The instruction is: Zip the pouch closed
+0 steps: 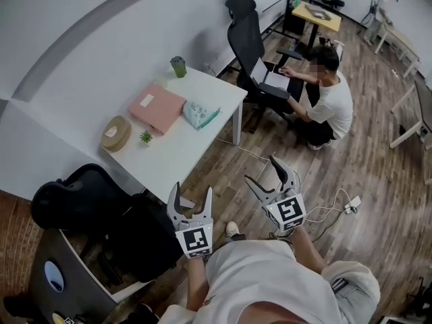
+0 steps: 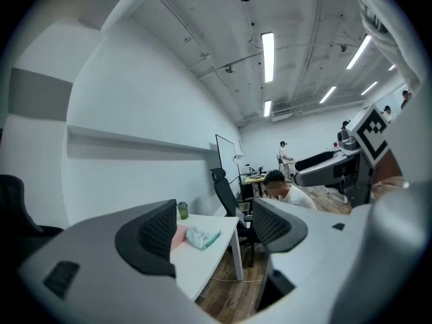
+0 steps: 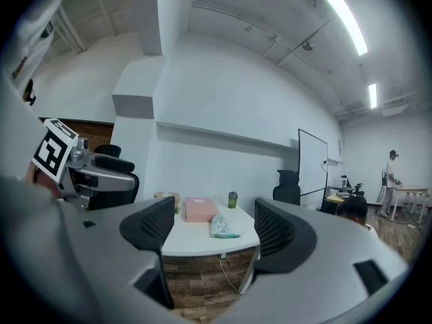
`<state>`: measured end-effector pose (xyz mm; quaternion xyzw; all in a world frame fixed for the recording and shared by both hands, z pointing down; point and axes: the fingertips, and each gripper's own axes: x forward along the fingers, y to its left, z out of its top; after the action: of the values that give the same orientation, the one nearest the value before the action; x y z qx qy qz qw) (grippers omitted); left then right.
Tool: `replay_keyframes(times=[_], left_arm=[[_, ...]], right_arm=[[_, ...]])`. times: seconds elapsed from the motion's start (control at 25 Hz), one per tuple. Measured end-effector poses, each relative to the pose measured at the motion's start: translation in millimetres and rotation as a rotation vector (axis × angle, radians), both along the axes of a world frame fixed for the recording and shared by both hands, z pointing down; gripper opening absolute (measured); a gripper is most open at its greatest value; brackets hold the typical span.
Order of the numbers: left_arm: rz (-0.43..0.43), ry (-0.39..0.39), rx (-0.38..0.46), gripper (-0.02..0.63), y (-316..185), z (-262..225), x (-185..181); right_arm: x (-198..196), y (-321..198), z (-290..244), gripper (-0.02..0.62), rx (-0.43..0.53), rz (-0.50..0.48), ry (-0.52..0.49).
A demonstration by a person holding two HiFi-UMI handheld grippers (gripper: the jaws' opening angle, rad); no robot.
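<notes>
**Head view.** The pale teal-and-white soft pouch lies on the white rectangular surface, just beside a flat pink box. A green cup stands near the far corner. Both tools are well apart from the pouch. The left gripper is by the surface's near end and the right gripper is out over the wooden floor. Each has its 2 jaws spread with nothing between them. The danger from this far off is a hurried reach, which could shove the loose pouch along the surface instead of catching it.

**Left gripper view.** The jaws of the left gripper stand wide apart. The pouch shows far off between them, untouched. Its zipper pull is too small to make out, so a grab aimed from here may land on fabric. The pouch would then bunch rather than zip.

**Right gripper view.** The right gripper is likewise spread and empty. The pouch sits near the surface edge facing this gripper, with the pink box behind it. If only 1 gripper pulls while the other fails to pin the pouch's end, the whole pouch would probably slide, perhaps off that edge.
</notes>
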<state>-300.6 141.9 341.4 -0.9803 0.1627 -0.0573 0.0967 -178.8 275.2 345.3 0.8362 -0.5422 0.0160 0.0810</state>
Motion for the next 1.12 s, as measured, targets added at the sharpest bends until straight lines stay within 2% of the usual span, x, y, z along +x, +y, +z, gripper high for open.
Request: replay_keyframes(times=[0.68,1.12], left_arm=[[0.032,-0.023,-0.037,0.35,-73.0,21.3,72.1],[-0.046,-0.032,-0.043,0.35,-118.5,33.2,141.2]], right_arm=[[65.3,-65.9,21.8,0.367,-0.049,0.042,-0.023],[146.2,-121.9,28.8,0.367,-0.05,-0.029,-0.015]])
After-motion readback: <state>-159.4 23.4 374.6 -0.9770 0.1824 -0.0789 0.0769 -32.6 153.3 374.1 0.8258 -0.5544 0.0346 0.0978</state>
